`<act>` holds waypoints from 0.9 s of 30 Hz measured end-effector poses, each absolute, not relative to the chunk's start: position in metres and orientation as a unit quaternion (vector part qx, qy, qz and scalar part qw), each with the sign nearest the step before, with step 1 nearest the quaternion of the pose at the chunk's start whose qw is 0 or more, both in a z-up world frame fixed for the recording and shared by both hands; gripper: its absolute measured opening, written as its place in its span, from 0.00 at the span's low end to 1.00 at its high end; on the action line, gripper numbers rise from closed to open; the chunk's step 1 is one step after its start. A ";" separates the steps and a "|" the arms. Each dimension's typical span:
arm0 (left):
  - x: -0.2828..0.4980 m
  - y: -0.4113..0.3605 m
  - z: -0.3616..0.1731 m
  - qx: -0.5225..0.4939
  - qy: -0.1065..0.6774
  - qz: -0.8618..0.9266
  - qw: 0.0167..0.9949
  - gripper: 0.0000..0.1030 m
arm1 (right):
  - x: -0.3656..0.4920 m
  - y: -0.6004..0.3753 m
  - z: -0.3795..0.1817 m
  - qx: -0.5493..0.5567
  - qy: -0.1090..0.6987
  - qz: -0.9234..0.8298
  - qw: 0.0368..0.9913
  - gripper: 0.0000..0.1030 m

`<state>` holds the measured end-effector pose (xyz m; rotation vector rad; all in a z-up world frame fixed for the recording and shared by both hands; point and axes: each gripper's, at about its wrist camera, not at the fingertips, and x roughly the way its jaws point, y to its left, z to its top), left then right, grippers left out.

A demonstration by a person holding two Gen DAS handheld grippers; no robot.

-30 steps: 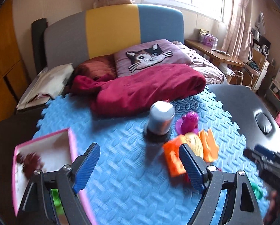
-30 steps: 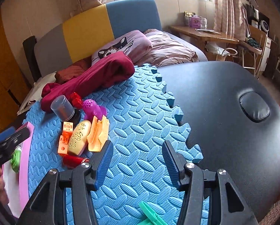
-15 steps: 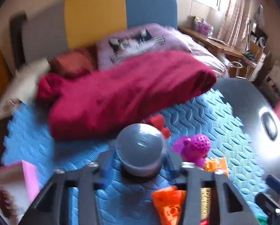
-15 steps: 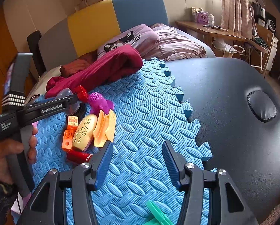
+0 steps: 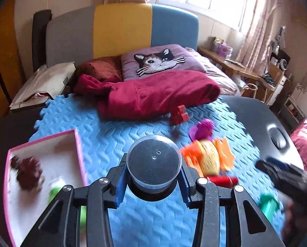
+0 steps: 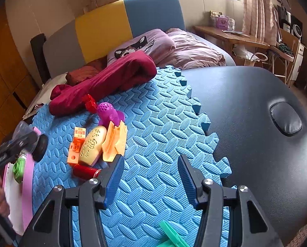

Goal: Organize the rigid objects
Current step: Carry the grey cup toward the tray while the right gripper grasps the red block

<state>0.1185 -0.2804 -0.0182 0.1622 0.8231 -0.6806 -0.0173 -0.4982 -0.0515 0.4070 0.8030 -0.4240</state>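
Clamped between the blue pads of the left gripper (image 5: 153, 182) is a clear round container (image 5: 154, 162) with a dark base, seen from above through its transparent top; the pads are pressed against its two sides. From the right wrist view the container (image 6: 33, 142) appears lifted off the mat and held just beside the pink rim of the box, though blur there prevents certainty. The right gripper (image 6: 149, 179) is held with its jaws spread wide and nothing between them, above bare blue foam mat (image 6: 157, 123).

Just left of the held container lies the pink-edged box (image 5: 77, 144), in which a dark reddish object (image 5: 29, 173) and a green piece (image 5: 56, 191) can be made out, both blurred. To the right, on the mat, a loose cluster is seen: a red cylinder (image 6: 85, 171), an orange block (image 6: 76, 147), a cream oval mould (image 6: 92, 145) and a pale orange channel-shaped piece (image 6: 115, 142), touching or nearly touching one another. Beyond them a purple toy (image 6: 109, 113) and a red brick (image 6: 89, 101) lie near a crumpled maroon garment (image 6: 104, 82). A green clip (image 6: 172, 235) is seen close under the right gripper.

The step in hand is judged to be the carrying of the container to the box. The next move would call for it to be brought over an unoccupied part of the box floor, lowered upright, and released only once it is seated, so that it is not tipped against the rim.
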 end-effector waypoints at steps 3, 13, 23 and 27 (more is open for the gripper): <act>0.100 -0.257 -0.012 0.066 0.391 -0.333 0.855 0.42 | -0.013 -0.490 -0.047 0.187 0.380 -0.182 0.888 0.53; 0.071 -0.186 -0.004 0.024 0.391 -0.324 0.861 0.42 | 0.073 -0.454 -0.017 0.109 0.378 -0.105 0.913 0.53; 0.078 -0.122 -0.008 -0.017 0.399 -0.279 0.873 0.42 | 0.185 -0.451 -0.046 0.045 0.451 -0.108 0.885 0.53; 0.081 -0.103 -0.015 -0.026 0.411 -0.260 0.874 0.42 | 0.207 -0.443 -0.068 0.012 0.489 -0.112 0.865 0.21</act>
